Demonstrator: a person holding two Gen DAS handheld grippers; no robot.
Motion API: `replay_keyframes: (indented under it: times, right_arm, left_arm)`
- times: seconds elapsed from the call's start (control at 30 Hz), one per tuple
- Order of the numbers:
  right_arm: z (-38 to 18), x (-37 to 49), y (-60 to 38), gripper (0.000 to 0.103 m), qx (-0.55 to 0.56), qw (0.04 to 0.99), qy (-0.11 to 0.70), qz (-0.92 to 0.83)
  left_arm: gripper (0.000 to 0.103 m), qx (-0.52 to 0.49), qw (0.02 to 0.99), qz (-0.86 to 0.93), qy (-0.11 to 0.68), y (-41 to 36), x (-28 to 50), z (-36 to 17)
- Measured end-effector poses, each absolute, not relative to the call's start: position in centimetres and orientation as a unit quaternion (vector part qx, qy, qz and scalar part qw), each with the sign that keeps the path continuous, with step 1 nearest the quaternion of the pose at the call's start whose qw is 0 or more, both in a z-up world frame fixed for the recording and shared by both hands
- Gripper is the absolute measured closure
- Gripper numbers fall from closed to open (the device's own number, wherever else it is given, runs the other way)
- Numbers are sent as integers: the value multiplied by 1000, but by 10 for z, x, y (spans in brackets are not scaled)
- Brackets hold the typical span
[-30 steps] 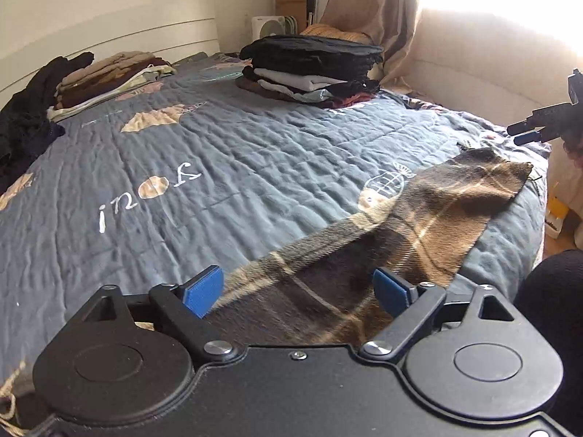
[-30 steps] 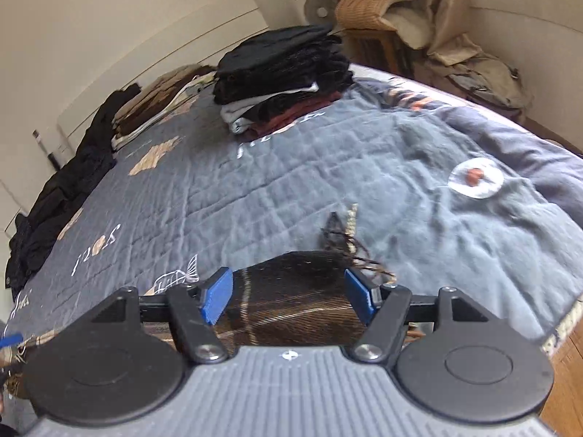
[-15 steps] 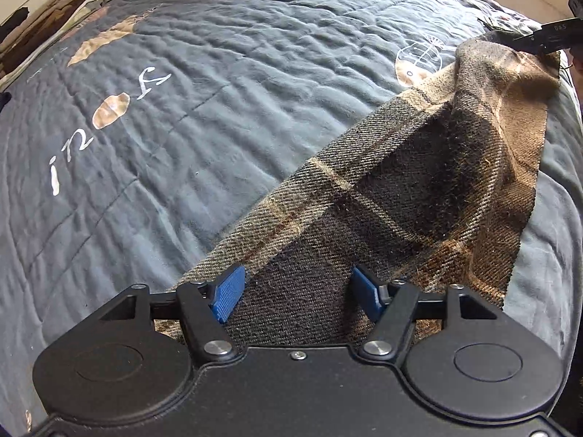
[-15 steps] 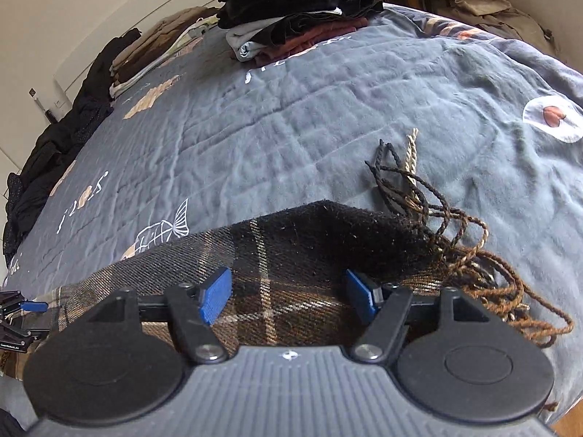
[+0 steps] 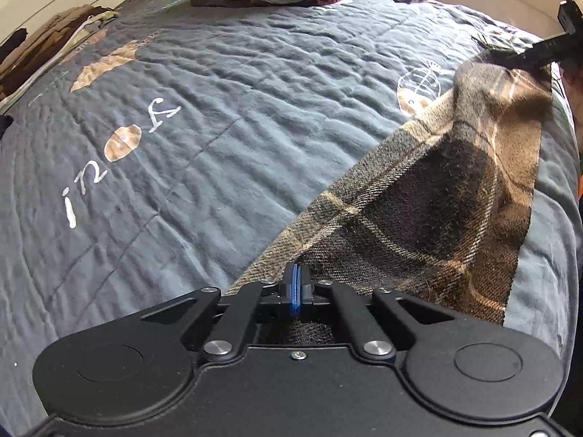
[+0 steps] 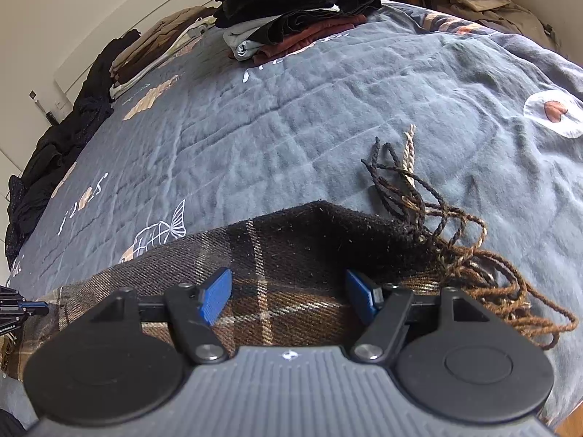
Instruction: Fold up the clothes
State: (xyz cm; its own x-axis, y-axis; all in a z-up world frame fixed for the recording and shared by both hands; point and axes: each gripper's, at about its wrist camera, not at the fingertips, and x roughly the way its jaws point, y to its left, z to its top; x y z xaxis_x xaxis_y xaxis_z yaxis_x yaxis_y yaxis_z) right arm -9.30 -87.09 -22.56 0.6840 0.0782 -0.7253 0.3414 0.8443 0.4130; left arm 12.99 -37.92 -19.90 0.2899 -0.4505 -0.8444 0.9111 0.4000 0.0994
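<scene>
Left tool pinching near end of plaid scarf, blue pads pressed together on fabric. Right tool hovering spread over scarf's far end, fringe trailing just beside it. Scarf lying stretched along bed edge on grey quilt. Folded stack and brown pile sitting well apart, nothing blocking.

"inos"-like letters on quilt
</scene>
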Motion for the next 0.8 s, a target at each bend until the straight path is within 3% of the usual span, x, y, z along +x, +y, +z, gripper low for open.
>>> replay_keyframes:
  times: [0.3,0.47,0.57,0.6,0.67,0.7,0.73,0.8]
  right_arm:
    - [-224,-90,-867,34,258,879,392,-81]
    - [-223,-90,-864,34,248,881,395,-84]
    - [-219,-91,-863,33,239,882,398,-81]
    - [-216,-92,-863,33,236,883,398,-80]
    - [-213,-92,-864,33,231,885,397,-83]
    - [-213,-92,-865,33,229,884,397,-85]
    - [-213,-92,-866,33,228,884,399,-87]
    - [-214,-92,-866,33,226,883,401,-90]
  left_arm:
    - [103,298,770,-437,356,-379,145,-182]
    - [102,322,747,-435,385,-388,142,-196]
    - [100,280,746,-463,387,-389,137,-180]
    - [95,267,747,-473,383,-393,136,-174]
    - [73,263,745,-487,372,-411,133,-168]
    - [51,267,743,-495,363,-422,130,-166]
    - [42,279,738,-505,349,-436,124,-169]
    - [42,305,723,-525,329,-466,112,-178]
